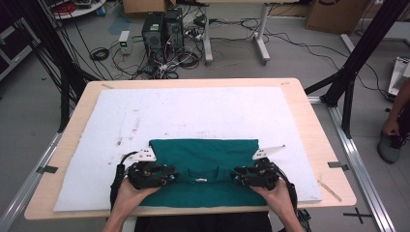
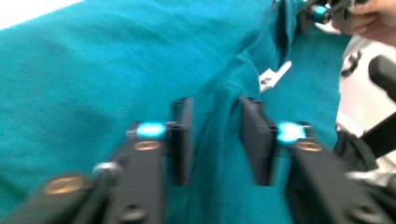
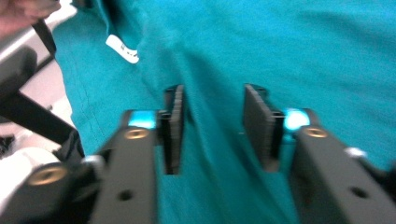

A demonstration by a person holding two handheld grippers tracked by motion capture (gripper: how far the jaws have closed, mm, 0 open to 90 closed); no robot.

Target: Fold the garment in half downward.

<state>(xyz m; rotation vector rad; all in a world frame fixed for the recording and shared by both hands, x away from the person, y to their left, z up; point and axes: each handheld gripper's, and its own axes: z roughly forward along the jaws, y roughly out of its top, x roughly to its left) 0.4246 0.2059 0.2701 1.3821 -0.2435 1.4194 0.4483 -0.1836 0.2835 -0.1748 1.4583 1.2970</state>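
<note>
A white foam mat (image 1: 193, 113) is being seen spread over a light wooden table (image 1: 319, 140) across the middle of the frame. Two black computer towers (image 1: 162, 29) are being shown standing on the grey floor at upper centre, with cables (image 1: 193, 58) lying tangled around them. Cardboard boxes (image 1: 333, 14) are being glimpsed at upper right. A shoe (image 1: 389, 145) is being caught at the right edge.

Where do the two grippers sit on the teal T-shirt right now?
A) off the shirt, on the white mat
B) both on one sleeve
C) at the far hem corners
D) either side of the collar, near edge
D: in the high view the left gripper and right gripper flank the collar of the teal T-shirt, jaws apart over the fabric.
</note>
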